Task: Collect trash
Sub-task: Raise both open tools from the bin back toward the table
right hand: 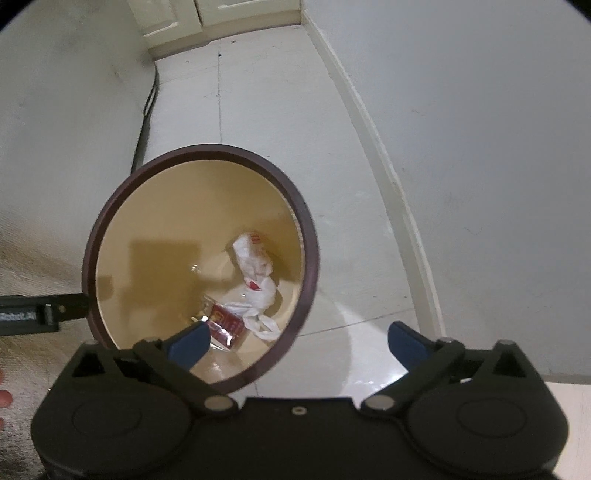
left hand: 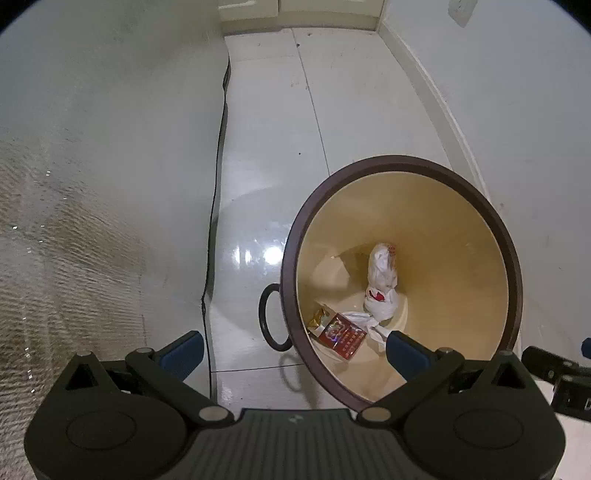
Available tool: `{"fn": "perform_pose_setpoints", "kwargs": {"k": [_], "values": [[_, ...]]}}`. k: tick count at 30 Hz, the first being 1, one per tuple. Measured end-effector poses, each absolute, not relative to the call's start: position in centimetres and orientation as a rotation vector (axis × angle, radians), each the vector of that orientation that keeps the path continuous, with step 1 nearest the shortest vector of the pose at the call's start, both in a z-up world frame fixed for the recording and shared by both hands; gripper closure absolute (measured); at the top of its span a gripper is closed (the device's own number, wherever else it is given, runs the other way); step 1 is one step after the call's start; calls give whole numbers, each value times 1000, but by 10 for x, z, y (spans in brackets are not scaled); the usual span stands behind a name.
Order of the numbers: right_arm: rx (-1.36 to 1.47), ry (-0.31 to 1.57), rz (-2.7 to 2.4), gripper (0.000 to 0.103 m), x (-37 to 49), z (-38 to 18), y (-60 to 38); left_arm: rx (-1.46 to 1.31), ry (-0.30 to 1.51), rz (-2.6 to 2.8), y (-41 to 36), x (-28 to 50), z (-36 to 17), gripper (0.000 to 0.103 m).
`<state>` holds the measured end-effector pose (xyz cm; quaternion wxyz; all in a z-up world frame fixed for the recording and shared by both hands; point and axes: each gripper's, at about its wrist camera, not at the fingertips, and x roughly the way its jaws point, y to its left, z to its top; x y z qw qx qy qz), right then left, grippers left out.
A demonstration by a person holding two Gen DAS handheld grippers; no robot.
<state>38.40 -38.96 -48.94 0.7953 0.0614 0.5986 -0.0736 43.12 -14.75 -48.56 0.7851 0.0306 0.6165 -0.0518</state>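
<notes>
A round bin with a dark brown rim (left hand: 388, 164) (right hand: 207, 149) and a tan inside stands on the pale tiled floor. At its bottom lie a crumpled white plastic bag (left hand: 380, 280) (right hand: 255, 266) and a red packet (left hand: 341, 338) (right hand: 227, 325). My left gripper (left hand: 295, 350) hangs above the bin's left rim, jaws wide open with nothing between them. My right gripper (right hand: 295, 345) hovers over the bin's right rim, also wide open and empty. Both point steeply down.
A white wall with a baseboard (right hand: 373, 147) runs along the right. A large pale textured surface (left hand: 92, 184) with a dark edge rises on the left. A black ring handle (left hand: 269, 317) hangs on the bin's side. Cabinet doors (right hand: 221, 11) stand at the far end.
</notes>
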Motion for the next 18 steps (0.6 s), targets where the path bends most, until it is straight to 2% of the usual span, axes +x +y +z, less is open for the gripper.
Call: {"fn": "perform_pose_setpoints", "kwargs": {"k": [11,18], "values": [[111,1260,-225,0,363,-463,-395,80,1288,-116,-135,400,-449,0],[123,1200,-260,0,331,-419,-391,78,1226,-122,-121,371,-410,0]]}}
